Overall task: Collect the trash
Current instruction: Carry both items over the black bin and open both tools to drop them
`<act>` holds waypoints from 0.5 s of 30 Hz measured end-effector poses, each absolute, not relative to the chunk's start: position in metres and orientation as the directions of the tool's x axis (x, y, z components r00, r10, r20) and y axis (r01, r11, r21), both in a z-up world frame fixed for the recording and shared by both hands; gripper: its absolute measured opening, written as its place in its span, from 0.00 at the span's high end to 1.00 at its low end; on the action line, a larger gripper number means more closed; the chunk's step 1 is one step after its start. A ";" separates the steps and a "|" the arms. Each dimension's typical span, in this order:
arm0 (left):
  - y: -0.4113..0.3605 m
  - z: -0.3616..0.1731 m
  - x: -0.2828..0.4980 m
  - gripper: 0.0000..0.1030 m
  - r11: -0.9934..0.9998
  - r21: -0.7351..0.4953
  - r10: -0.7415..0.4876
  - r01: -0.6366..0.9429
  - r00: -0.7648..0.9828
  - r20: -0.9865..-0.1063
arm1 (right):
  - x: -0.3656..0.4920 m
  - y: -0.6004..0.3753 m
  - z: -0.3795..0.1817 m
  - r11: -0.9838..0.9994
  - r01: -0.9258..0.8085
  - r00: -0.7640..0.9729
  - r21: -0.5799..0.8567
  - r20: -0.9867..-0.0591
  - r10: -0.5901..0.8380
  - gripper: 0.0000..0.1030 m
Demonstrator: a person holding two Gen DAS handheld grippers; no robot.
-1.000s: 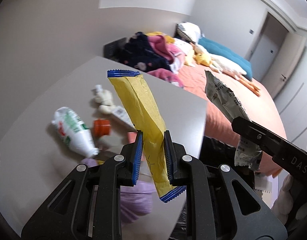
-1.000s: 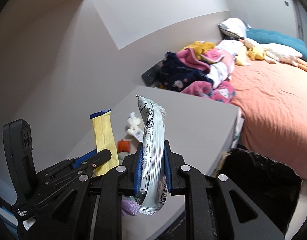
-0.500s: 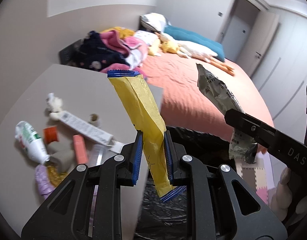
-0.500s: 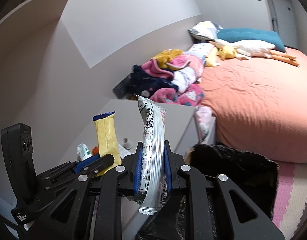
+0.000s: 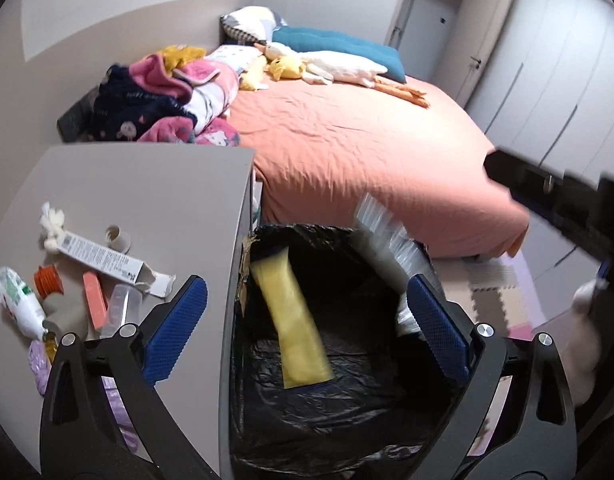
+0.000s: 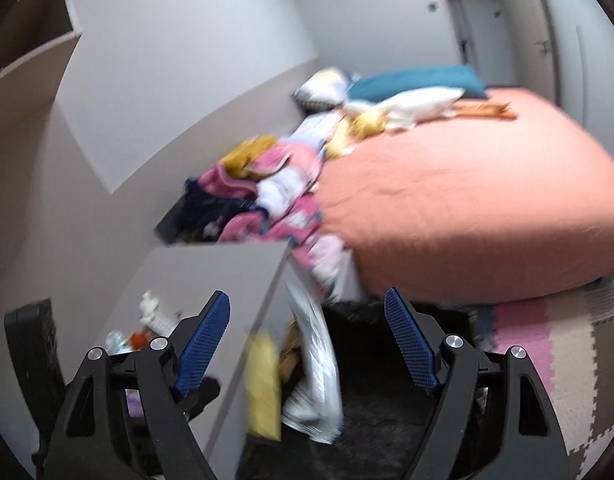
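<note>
While the left gripper (image 5: 307, 316) and the right gripper (image 6: 307, 340) have just been opening and hold nothing, the flat yellow foil wrapper (image 5: 299, 320) and the silver-white plastic wrapper (image 6: 317, 372) drop into the black-lined trash bin (image 5: 347, 420), both seemingly light, limp and slippery, best pinched mid-length.

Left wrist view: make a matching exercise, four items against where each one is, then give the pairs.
Items
1. yellow wrapper
2. orange cap
3. teal pillow
4. silver wrapper

Places
A. at the head of the bed
B. on the grey table, among the leftover litter
C. inside the black bin bag, near its left wall
D. blurred, over the bag's right rim

Pairs: 1-C, 2-B, 3-A, 4-D
</note>
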State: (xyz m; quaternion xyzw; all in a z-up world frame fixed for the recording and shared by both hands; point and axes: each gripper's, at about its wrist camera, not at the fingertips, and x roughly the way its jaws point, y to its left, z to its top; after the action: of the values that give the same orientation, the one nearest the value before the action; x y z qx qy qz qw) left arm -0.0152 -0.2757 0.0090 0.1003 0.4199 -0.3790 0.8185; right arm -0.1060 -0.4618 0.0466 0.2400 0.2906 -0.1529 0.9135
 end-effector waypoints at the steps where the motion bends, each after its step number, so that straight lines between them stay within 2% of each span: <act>1: -0.277 0.009 -0.016 0.06 0.693 -0.145 -0.532 0.706 0.365 -0.764 | -0.108 -0.465 0.047 0.835 0.426 0.782 0.348 -0.605 -0.147 0.22; 15: -0.264 0.010 -0.016 0.06 0.717 -0.149 -0.526 0.681 0.388 -0.757 | -0.108 -0.466 0.043 0.833 0.421 0.785 0.359 -0.605 -0.136 0.22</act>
State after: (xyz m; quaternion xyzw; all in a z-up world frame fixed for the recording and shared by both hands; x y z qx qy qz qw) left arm -0.0156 -0.2639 0.0099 0.0930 0.4165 -0.3643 0.8277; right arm -0.1075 -0.4665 0.0426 0.2452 0.2906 -0.1526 0.9122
